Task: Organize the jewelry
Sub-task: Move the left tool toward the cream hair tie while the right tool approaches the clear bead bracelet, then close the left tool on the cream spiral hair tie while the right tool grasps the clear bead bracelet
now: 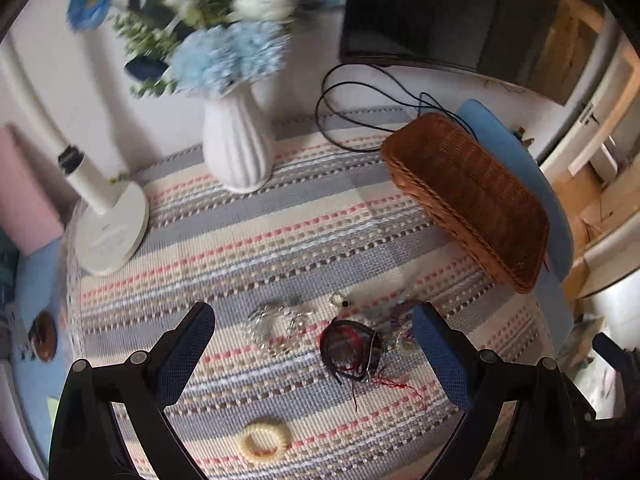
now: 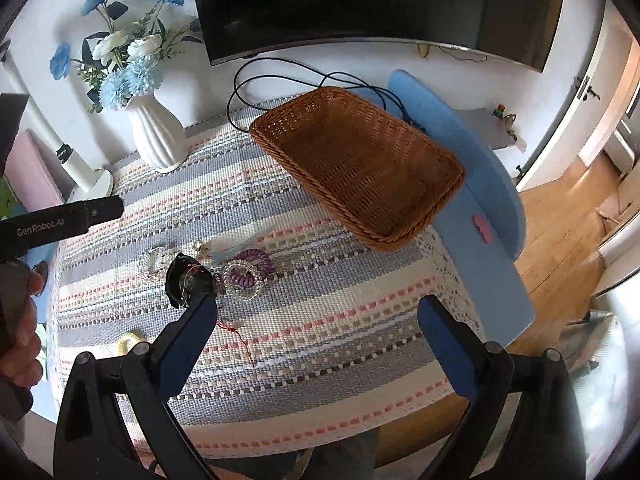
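- "GenRobot.AI" is printed in white on my black left gripper body (image 2: 60, 220).
- My left gripper (image 1: 314, 334) is spread wide, holding nothing, above the clear bead bracelets (image 1: 276, 326) and the black cord bracelet with red thread (image 1: 350, 350).
- My right gripper (image 2: 318, 316) is released too; its left finger (image 2: 196, 320) sits at the black cord bracelet.
- A purple coil hair tie (image 2: 250, 266) lies beside them; a cream ring (image 1: 262, 440) lies apart.
- The brown wicker basket (image 2: 440, 196) overhangs the striped counter cloth (image 2: 320, 340), bare between.

I see soft daylight, heavy fisheye bending (dark corners), and motion blur smearing the blue-and-white flower bouquet (image 1: 208, 36).
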Action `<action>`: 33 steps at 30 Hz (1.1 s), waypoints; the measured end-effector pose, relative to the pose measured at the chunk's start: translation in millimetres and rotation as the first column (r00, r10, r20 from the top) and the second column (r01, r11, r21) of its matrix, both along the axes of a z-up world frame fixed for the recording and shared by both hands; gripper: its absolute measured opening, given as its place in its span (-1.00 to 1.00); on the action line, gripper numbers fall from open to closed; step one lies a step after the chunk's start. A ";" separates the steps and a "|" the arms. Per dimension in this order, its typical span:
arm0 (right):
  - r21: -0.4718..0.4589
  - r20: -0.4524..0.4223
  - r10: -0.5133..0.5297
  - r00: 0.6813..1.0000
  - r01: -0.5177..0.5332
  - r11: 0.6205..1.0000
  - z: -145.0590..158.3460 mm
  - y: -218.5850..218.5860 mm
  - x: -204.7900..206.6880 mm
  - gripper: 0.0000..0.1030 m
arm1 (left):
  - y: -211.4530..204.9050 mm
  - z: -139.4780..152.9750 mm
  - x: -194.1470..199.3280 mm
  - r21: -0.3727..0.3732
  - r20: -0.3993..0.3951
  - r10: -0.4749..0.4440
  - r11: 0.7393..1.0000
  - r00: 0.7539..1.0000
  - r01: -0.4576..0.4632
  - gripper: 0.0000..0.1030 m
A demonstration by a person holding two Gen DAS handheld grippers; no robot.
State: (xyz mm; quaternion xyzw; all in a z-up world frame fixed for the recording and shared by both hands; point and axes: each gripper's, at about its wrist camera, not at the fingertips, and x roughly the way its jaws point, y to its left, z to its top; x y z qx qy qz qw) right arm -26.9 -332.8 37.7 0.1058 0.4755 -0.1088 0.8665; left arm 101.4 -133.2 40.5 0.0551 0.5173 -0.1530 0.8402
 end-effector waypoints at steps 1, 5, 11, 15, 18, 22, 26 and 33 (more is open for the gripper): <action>-0.001 -0.005 0.001 1.000 -0.001 1.000 -1.9 -0.3 0.8 0.96 | -0.4 -0.2 1.8 -0.004 0.002 -0.001 1.000 1.000 0.001 0.93; 0.040 -0.020 0.015 1.000 -0.015 0.999 -11.2 -5.3 7.3 0.96 | 22.2 3.2 -4.9 -0.051 0.012 0.050 0.998 0.999 -0.049 0.93; 0.074 -0.086 0.048 0.995 -0.042 0.996 -25.3 -2.1 33.3 0.96 | 76.5 0.1 -34.5 -0.087 -0.009 0.109 0.990 0.994 -0.109 0.93; 0.071 -0.110 0.102 0.989 -0.095 0.993 -27.2 16.1 51.0 0.96 | 97.3 -1.1 -57.0 -0.111 0.014 0.165 0.981 0.986 -0.162 0.93; 0.042 -0.111 0.174 0.979 -0.170 0.984 -24.3 39.7 61.5 0.96 | 106.5 0.5 -71.3 -0.126 0.046 0.201 0.973 0.979 -0.194 0.93; 0.032 -0.108 0.239 0.965 -0.237 0.971 -20.2 62.9 71.3 0.96 | 117.6 -1.5 -84.5 -0.108 0.066 0.233 0.968 0.970 -0.226 0.93; 0.028 -0.124 0.286 0.950 -0.285 0.958 -22.3 83.6 75.5 0.96 | 134.9 -8.5 -93.8 -0.102 0.054 0.275 0.958 0.960 -0.269 0.93; 0.038 -0.095 0.310 0.946 -0.307 0.951 -28.9 80.1 70.0 0.94 | 152.8 -41.1 -102.2 -0.123 -0.037 0.271 0.954 0.962 -0.273 0.91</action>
